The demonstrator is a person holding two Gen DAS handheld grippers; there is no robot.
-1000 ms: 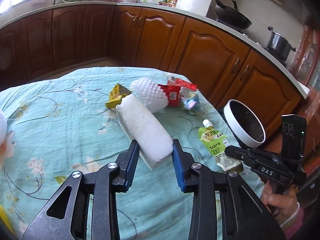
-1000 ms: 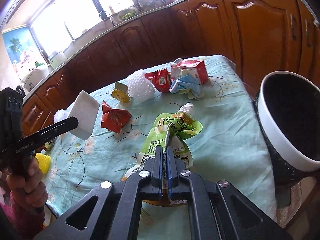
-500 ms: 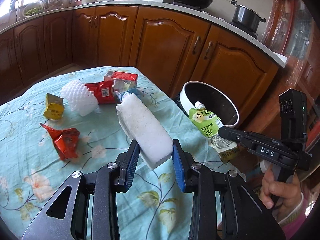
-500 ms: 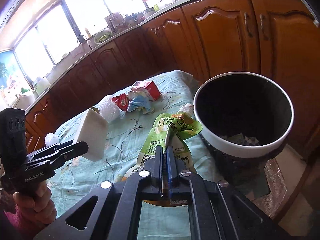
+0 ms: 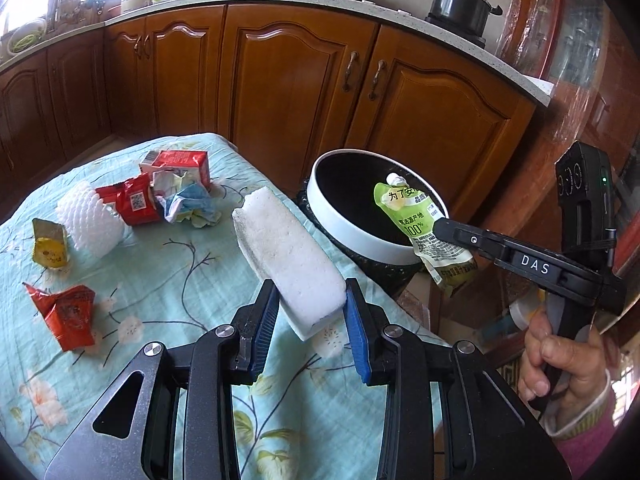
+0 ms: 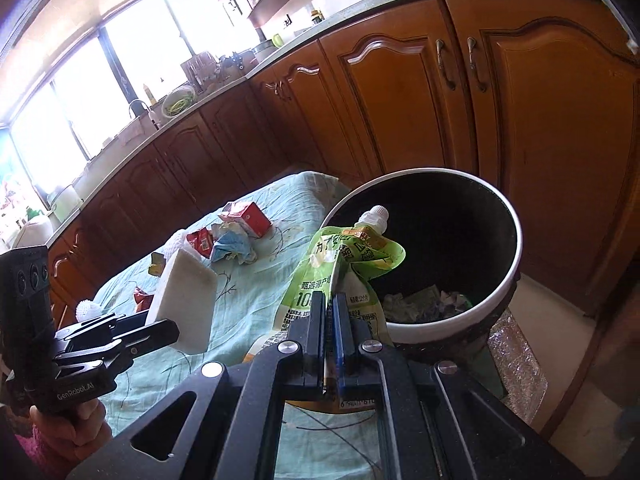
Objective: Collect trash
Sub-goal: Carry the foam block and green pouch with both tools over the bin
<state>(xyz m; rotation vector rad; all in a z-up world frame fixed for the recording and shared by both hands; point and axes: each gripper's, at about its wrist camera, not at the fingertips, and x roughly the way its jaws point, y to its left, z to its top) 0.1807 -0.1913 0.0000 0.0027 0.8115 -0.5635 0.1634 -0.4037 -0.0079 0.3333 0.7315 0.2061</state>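
Beside the cluttered table (image 5: pixel 168 264), the bin (image 6: pixel 496 300) holds scraps; right gripper (image 6: pixel 329 308) clamps a pouch (image 6: pixel 344 264) at its rim, left gripper (image 5: pixel 307 312) clamps foam (image 5: pixel 288 256); wrappers (image 5: pixel 132 200) remain.

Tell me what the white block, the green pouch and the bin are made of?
White block: probably foam, matte, with a grainy, crumbly-looking surface.
Green pouch: likely thin plastic film, glossy; it creases where the right gripper pinches it, and has a white screw cap.
Bin: seemingly smooth white plastic at the rim, with a dark liner inside; hard to be sure.
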